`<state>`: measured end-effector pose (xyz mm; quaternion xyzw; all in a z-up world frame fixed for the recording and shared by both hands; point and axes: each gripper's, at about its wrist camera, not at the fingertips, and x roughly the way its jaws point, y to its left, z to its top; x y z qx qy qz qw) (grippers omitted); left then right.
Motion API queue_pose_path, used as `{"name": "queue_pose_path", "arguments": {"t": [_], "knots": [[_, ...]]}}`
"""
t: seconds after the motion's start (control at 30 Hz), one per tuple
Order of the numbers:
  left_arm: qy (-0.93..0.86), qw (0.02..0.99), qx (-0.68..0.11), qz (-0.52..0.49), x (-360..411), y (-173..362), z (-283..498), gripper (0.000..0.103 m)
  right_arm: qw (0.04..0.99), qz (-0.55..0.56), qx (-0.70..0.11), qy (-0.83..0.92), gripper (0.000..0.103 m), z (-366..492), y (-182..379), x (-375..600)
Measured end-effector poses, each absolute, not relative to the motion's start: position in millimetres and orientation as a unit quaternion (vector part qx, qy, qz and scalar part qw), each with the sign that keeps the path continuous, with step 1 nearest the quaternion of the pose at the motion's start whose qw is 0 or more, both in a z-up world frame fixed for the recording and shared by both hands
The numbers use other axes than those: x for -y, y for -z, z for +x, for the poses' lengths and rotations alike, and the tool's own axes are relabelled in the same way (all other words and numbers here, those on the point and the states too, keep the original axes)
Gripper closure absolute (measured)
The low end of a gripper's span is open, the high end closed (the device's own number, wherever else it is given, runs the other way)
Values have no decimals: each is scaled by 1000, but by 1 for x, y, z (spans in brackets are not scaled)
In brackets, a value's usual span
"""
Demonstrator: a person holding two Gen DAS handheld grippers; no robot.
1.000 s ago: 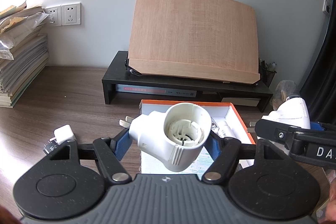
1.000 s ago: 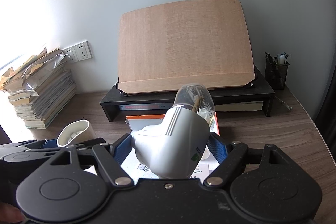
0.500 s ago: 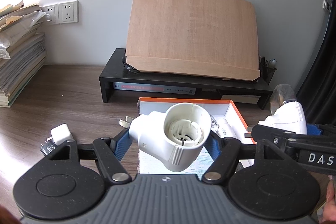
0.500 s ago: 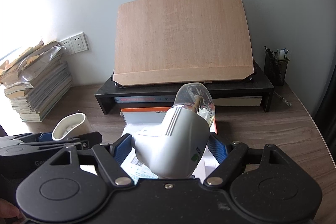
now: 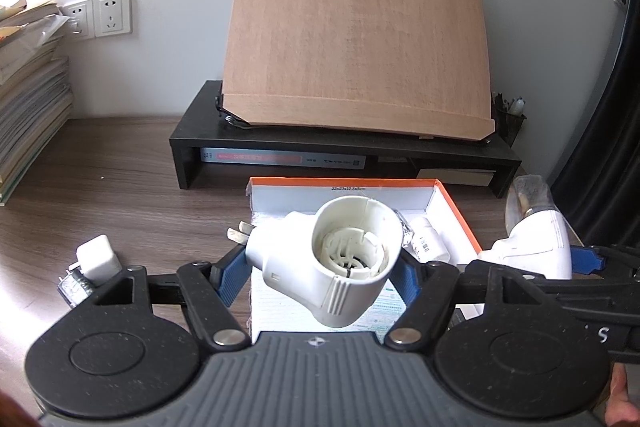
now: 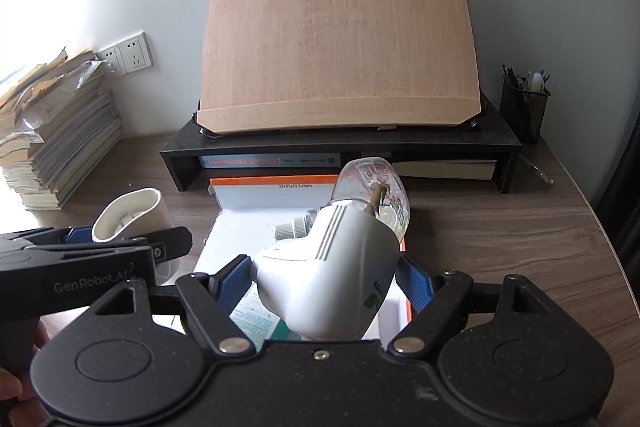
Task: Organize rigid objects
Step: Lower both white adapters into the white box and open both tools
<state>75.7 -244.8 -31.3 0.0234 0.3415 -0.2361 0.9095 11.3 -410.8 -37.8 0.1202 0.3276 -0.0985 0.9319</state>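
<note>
Right gripper (image 6: 326, 281) fingers (image 6: 230, 285) clamp bulb-fitted plug adapter (image 6: 332, 279) above orange box (image 6: 276, 187).

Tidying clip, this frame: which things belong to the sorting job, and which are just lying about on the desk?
Job:
- left tool, shut on empty plug-in lamp socket
- right tool, shut on socket with clear bulb
- orange-edged box
- white charger on desk

Lying about:
- wooden board
- black shelf
- paper stack
- pen cup

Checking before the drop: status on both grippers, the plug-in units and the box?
Left gripper shut on empty white plug-in unit. Right gripper shut on plug-in unit with bottle. Both above orange-rimmed box, already holding small items. Nothing in the way.
</note>
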Motion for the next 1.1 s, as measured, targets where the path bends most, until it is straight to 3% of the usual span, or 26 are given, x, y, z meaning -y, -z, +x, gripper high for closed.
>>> {"name": "queue_pose_path", "arguments": {"t": [0.63, 1.1], "knots": [[240, 900, -363, 31, 261, 51, 106, 30, 925, 90, -355, 96, 9, 40, 59, 419], [272, 885, -376, 40, 286, 64, 115, 30, 928, 90, -333, 144, 7, 4, 49, 429]]}}
